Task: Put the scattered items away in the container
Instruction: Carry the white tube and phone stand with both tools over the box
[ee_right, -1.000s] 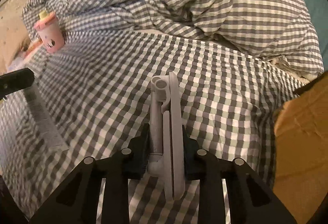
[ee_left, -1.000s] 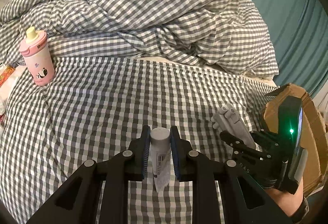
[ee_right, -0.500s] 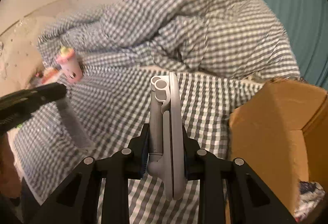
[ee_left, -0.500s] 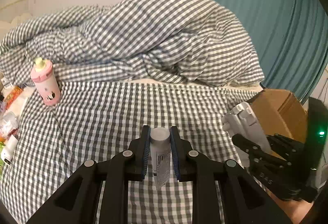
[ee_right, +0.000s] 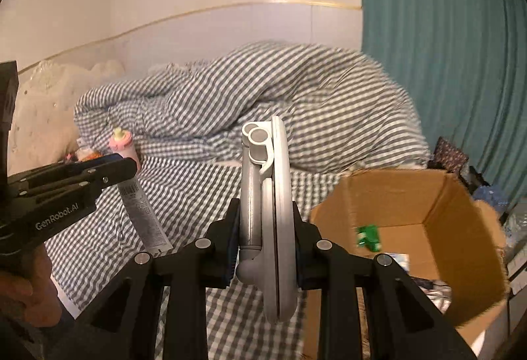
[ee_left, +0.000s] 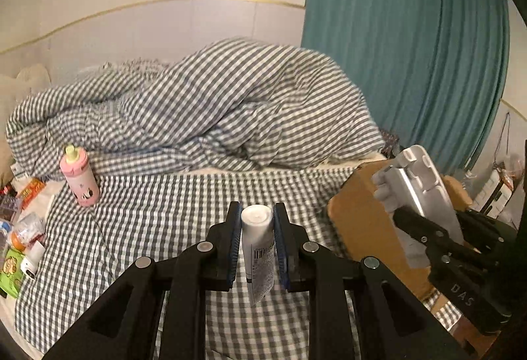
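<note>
Left gripper (ee_left: pixel 257 241) clamped on a white tube (ee_left: pixel 258 248), cap pointing away, held above the checked bedsheet (ee_left: pixel 158 221). Right gripper (ee_right: pixel 265 241) clamped on a folded grey stand (ee_right: pixel 266 211), just left of the open cardboard box (ee_right: pixel 461 211) at the bed's right side. Green packet (ee_right: pixel 368 236) inside the box. Pink bottle (ee_left: pixel 80 177) upright far left, snack packets (ee_left: pixel 19 228) scattered near it. Rumpled duvet (ee_left: pixel 214 109) at the far end.

one white tube (ee_left: pixel 257 248) between the left gripper's (ee_left: pixel 257 230) pads, one grey folded stand (ee_right: pixel 268 211) clamped in the right gripper (ee_right: pixel 265 228), one cardboard box (ee_right: pixel 438 195) right of both grippers, one pink bottle (ee_left: pixel 80 177) far left of them, two grippers
</note>
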Tool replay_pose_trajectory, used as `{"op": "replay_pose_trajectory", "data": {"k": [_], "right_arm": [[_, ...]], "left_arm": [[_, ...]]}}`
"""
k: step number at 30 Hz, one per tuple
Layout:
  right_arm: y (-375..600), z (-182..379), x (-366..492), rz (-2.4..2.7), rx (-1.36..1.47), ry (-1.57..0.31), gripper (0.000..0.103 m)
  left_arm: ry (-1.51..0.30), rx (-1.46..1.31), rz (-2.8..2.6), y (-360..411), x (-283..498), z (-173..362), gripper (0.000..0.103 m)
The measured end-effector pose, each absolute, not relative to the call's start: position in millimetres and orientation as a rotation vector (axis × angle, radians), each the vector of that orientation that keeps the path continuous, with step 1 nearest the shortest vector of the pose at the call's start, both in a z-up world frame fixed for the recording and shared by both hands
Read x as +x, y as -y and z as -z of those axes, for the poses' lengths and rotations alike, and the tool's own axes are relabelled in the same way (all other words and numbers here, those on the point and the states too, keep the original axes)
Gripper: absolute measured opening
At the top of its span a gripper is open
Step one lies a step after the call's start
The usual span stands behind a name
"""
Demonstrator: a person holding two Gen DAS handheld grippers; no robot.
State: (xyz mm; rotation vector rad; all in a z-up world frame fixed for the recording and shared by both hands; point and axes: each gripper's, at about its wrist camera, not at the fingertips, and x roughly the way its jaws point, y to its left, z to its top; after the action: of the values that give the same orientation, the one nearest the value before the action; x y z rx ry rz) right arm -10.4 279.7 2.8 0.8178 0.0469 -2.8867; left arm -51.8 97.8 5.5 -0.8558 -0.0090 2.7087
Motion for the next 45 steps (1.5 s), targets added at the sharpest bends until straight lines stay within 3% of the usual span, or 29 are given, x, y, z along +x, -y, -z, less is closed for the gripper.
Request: {"op": "replay_pose_trajectory", "data": {"k": [9, 25, 45], "right_arm": [[-314.8, -45.4, 41.8, 2.996, 0.687, -0.035, 0.025], [-387.2, -67.8, 98.1, 3.135, 0.635, 0.016, 0.025], [-490.2, -43.3, 83.1, 3.233, 0.750, 0.134, 0.025]], "left_arm": [[-0.006, -0.738, -2.690, -128.0, -14.2, -41.2, 0.019], [-0.076, -0.608, -2.599, -206.6, 24.4, -72.1, 0.019], [-0.181, -0.685, -2.416, -336.3, 3.8, -42.3, 0.019]]}}
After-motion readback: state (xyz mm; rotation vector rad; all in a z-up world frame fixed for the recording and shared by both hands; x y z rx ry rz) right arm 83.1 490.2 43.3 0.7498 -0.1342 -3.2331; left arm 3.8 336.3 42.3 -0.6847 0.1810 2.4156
